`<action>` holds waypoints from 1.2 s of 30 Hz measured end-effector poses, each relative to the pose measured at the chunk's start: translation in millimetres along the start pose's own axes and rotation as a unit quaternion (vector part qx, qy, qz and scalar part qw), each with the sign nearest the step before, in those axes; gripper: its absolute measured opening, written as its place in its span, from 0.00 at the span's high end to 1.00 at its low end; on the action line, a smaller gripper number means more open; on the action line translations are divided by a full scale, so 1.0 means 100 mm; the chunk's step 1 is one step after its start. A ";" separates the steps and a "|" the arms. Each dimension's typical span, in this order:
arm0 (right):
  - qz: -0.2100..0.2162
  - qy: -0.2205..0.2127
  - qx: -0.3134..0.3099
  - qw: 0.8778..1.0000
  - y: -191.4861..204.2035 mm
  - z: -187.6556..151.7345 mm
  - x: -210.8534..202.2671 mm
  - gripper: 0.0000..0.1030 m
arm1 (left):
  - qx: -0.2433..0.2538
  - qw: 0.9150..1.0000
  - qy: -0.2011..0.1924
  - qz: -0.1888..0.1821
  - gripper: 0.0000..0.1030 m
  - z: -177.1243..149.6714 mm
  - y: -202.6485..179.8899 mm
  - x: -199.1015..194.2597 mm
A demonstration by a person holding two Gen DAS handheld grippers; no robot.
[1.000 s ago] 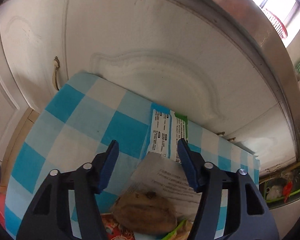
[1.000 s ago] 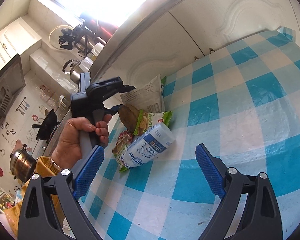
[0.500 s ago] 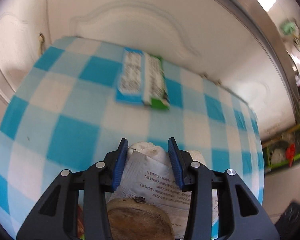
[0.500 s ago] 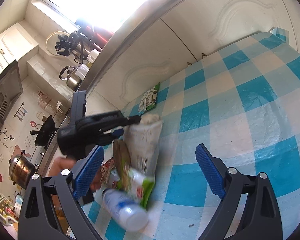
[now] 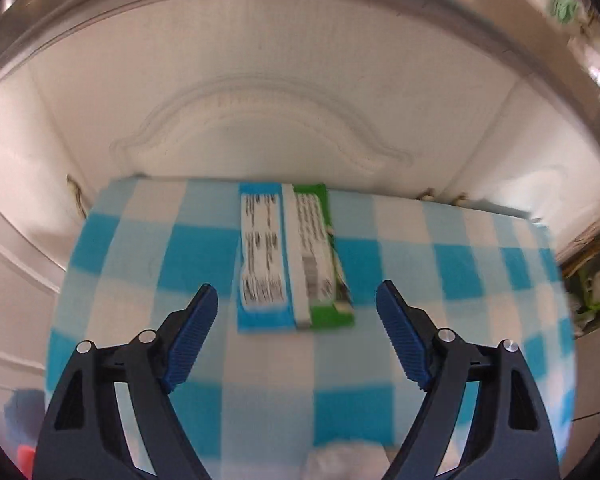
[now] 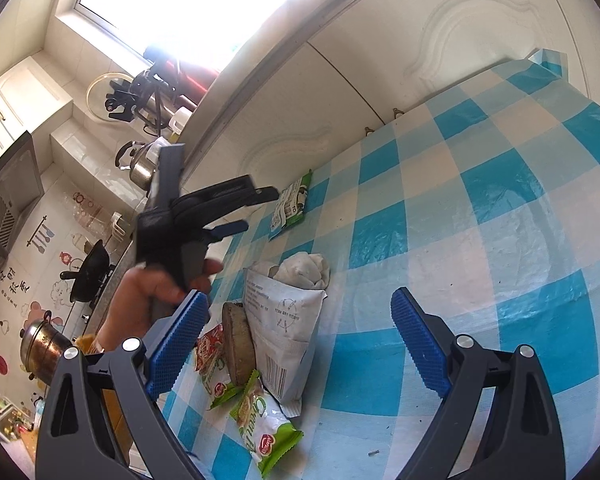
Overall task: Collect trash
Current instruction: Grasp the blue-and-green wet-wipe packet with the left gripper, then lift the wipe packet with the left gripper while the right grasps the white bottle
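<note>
My left gripper (image 5: 296,320) has just been opening; its jaws now stand wide and empty, nothing between the pads. Directly ahead of it on the checked tablecloth (image 5: 140,264) lies the blue-and-green wrapper (image 5: 290,256), flat, printed side up, its long axis running away from me in line with the jaws, near the cloth's far edge by the white cabinet door (image 5: 260,120). Taking that wrapper as reference: the white paper bag (image 6: 284,320), the crumpled white wad (image 6: 306,270), the brown disc (image 6: 238,346) and the green snack packets (image 6: 260,420) lie nearer me than it. My right gripper (image 6: 300,344) hangs wide open and empty, nearest that pile and well short of the wrapper. I judge the left hand (image 6: 148,296) better placed for the wrapper.
</note>
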State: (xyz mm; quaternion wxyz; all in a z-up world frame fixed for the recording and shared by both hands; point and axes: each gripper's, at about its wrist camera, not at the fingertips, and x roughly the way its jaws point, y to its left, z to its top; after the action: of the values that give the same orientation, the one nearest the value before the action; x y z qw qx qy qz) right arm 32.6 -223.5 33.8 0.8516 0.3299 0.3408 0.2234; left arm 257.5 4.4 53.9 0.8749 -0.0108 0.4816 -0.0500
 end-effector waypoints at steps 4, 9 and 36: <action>-0.001 0.002 0.002 1.000 -0.01 0.00 0.01 0.11 | 0.025 0.999 0.023 0.021 0.19 0.13 -0.02 0.24; -0.002 0.004 -0.007 1.000 0.03 -0.01 0.01 0.11 | 0.018 0.999 0.037 0.017 0.21 0.16 0.04 0.40; 0.037 0.049 -0.136 0.989 0.51 -0.16 0.03 0.11 | -0.043 0.997 -0.049 -0.029 0.46 -0.19 0.77 -0.72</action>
State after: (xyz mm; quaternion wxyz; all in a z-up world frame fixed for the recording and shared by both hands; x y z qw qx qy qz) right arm 15.1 -180.8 59.9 0.8621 0.2119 0.3361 0.3144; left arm 209.6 89.1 99.4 0.8945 -0.0648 0.4390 -0.0538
